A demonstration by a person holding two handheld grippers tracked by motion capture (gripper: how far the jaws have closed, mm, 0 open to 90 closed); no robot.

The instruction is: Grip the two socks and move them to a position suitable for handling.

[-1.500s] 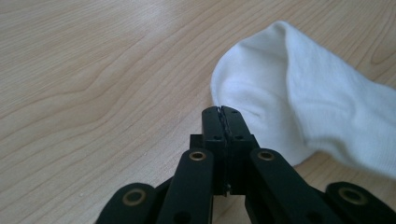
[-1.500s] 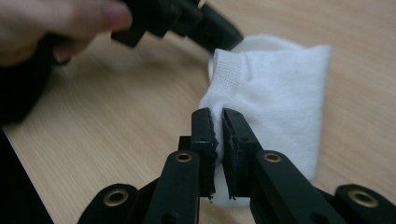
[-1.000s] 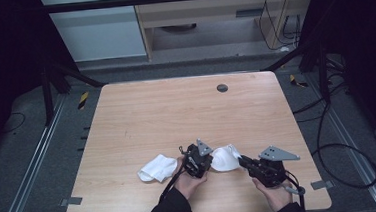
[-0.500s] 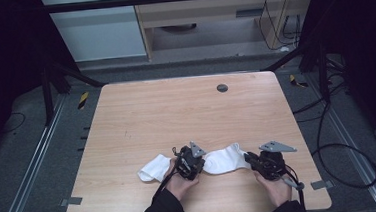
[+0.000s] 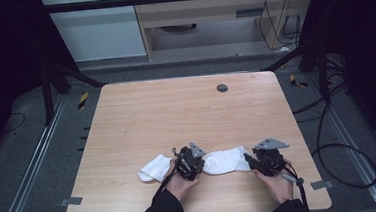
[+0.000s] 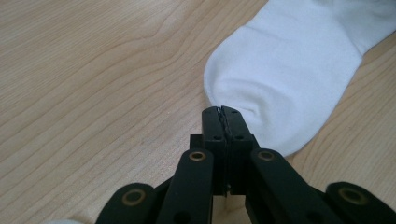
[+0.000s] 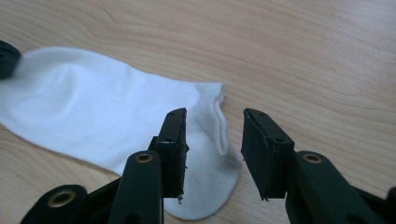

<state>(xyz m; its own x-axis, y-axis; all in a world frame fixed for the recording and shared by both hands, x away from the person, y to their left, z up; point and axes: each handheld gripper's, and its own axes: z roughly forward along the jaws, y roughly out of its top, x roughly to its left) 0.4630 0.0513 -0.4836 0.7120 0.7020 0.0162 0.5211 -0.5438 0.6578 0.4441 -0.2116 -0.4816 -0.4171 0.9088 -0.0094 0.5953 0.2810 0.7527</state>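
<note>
Two white socks lie on the near part of the wooden table (image 5: 142, 119). One, the stretched sock (image 5: 226, 161), lies flat between the two grippers, its length running from one to the other. The other, the bunched sock (image 5: 154, 167), sits on the far side of the left gripper from the stretched sock, just beside that gripper.

Seen from the left gripper view, the left gripper (image 6: 223, 112) has its jaws pressed together at the rounded end of the stretched sock (image 6: 299, 70), at its edge; the cloth puckers a little right at the tips, so the jaws look clamped on a pinch of that edge.

At the opposite, open end of the stretched sock (image 7: 93, 116), the right gripper (image 7: 212, 135) has just been opening: its jaws stand apart with a clear gap, one jaw above the cloth near the cuff, the other over bare wood beside it. Neither pad presses on the fabric, so that end is released and rests on the table.

Beyond the stretched sock, toward the far edge of the table, a small dark round disc (image 5: 222, 88) sits in the wood, well apart from both socks.
</note>
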